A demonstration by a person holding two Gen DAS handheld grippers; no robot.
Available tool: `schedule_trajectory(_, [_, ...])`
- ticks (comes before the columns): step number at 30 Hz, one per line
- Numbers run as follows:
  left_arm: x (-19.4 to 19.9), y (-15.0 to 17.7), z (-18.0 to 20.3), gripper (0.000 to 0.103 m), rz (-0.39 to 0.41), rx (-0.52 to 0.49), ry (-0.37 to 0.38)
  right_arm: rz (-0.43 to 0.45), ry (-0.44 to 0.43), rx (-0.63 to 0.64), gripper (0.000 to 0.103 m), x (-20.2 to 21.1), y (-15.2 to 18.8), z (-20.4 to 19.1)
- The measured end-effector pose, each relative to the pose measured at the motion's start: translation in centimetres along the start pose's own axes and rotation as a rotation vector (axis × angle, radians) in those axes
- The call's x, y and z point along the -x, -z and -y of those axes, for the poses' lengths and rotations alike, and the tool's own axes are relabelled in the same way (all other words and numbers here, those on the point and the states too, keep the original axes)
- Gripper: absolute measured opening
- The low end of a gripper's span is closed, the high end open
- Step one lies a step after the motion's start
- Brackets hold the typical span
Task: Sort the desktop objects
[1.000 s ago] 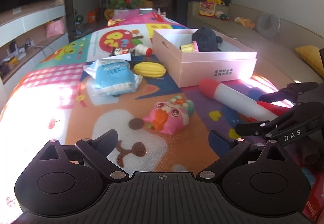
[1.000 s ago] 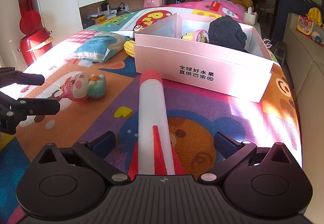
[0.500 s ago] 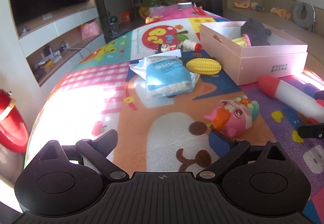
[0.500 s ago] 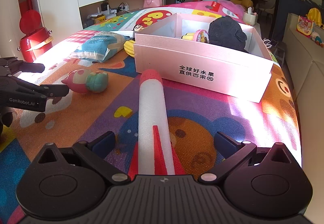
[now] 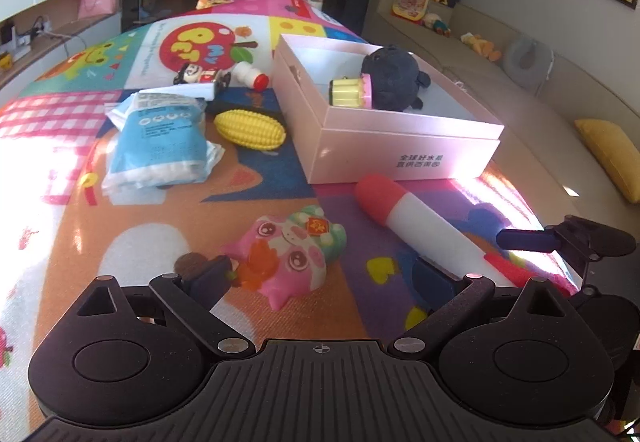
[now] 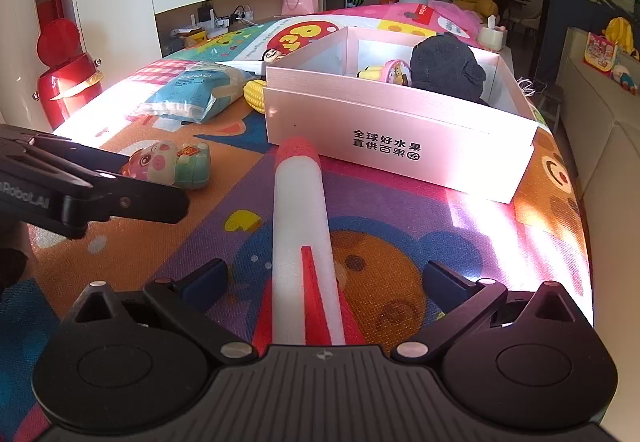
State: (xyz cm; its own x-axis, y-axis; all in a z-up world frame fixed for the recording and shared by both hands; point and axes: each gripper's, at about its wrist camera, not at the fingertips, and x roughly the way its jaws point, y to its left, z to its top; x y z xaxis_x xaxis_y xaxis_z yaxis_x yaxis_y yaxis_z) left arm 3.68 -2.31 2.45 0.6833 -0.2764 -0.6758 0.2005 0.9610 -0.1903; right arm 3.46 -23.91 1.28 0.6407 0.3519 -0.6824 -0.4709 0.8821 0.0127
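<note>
A pink pig squishy toy (image 5: 292, 258) lies on the colourful mat between the tips of my open left gripper (image 5: 320, 278); it also shows in the right wrist view (image 6: 168, 164). A white foam rocket with a red nose (image 6: 302, 226) lies between the open fingers of my right gripper (image 6: 324, 278), untouched; in the left wrist view the rocket (image 5: 424, 226) lies right of the pig. A pink box (image 5: 400, 146) holds a black plush (image 5: 394, 76) and a small yellow toy (image 5: 350, 92).
A blue wipes packet (image 5: 160, 138), a yellow corn toy (image 5: 250, 130), a small figure (image 5: 196, 74) and a little red-capped bottle (image 5: 250, 76) lie left of the box. A sofa (image 5: 560, 114) runs along the right. The left gripper (image 6: 80, 190) shows in the right wrist view.
My left gripper swung back right and moved forward onto the pig toy, which now sits between its fingertips. The right gripper has stayed still over the rocket.
</note>
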Motion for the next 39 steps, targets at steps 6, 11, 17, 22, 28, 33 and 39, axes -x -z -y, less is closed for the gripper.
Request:
schedule_trajectory(6, [0.7, 0.3, 0.2, 0.100, 0.046, -0.080, -0.058, 0.013, -0.081, -0.048, 0.086, 2.6, 0.6, 1.1])
schedule_trajectory(11, [1.7, 1.7, -0.8, 0.100, 0.029, -0.129, -0.129, -0.036, -0.141, -0.086, 0.069, 3.0, 0.0, 1.1])
schedule_trajectory(17, [1.8, 1.9, -3.0, 0.101, 0.037, -0.156, -0.333, -0.016, -0.234, 0.021, 0.073, 4.1, -0.7, -1.7])
schedule_trajectory(22, [2.2, 1.4, -4.7, 0.101, 0.061, -0.094, -0.395, 0.040, -0.137, -0.040, 0.074, 3.5, -2.8, -1.2])
schedule_trajectory(28, [3.6, 1.3, -4.9, 0.101, 0.071, -0.052, -0.330, -0.015, -0.150, -0.145, 0.046, 0.0, -3.1, -0.1])
schedule_trajectory(33, [3.4, 0.8, -2.7, 0.101, 0.066, -0.026, -0.183, -0.028, -0.139, -0.141, 0.028, 0.3, -1.9, -0.1])
schedule_trajectory(39, [-0.4, 0.0, 1.4, 0.101, 0.043, -0.097, -0.141, 0.001, 0.008, -0.164, 0.028, 2.6, 0.2, 1.7])
